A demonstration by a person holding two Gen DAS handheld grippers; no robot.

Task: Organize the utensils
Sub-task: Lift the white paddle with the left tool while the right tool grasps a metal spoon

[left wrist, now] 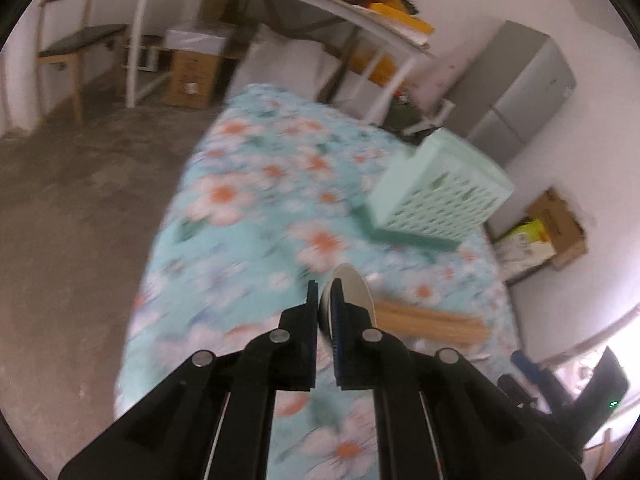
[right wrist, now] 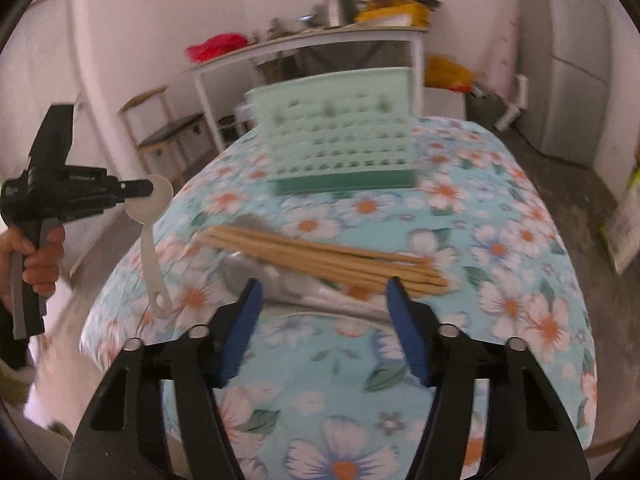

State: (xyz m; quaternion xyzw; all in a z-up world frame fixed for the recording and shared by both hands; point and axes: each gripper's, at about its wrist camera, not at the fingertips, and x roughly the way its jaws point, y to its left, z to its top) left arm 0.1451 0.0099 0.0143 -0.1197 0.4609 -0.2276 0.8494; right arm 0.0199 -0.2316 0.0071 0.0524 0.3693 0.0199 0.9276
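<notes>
My left gripper [left wrist: 325, 285] is shut on a white plastic spoon [left wrist: 352, 288], gripped at the bowl. In the right wrist view the left gripper [right wrist: 138, 190] holds the spoon [right wrist: 151, 240] in the air off the table's left edge, handle hanging down. A bundle of wooden chopsticks [right wrist: 324, 258] lies on the flowered tablecloth [right wrist: 500, 248], over metal utensils [right wrist: 272, 276]; the chopsticks also show in the left wrist view [left wrist: 432, 322]. My right gripper [right wrist: 322, 294] is open and empty, just short of the chopsticks. A mint green slotted utensil basket [right wrist: 340, 144] stands behind them, also seen in the left wrist view [left wrist: 436, 188].
A white shelf table [right wrist: 312, 44] with clutter stands behind the flowered table. A wooden chair [right wrist: 168, 132] is at the left, a grey fridge [right wrist: 576, 80] at the right. Cardboard boxes [left wrist: 556, 232] sit on the concrete floor [left wrist: 80, 200].
</notes>
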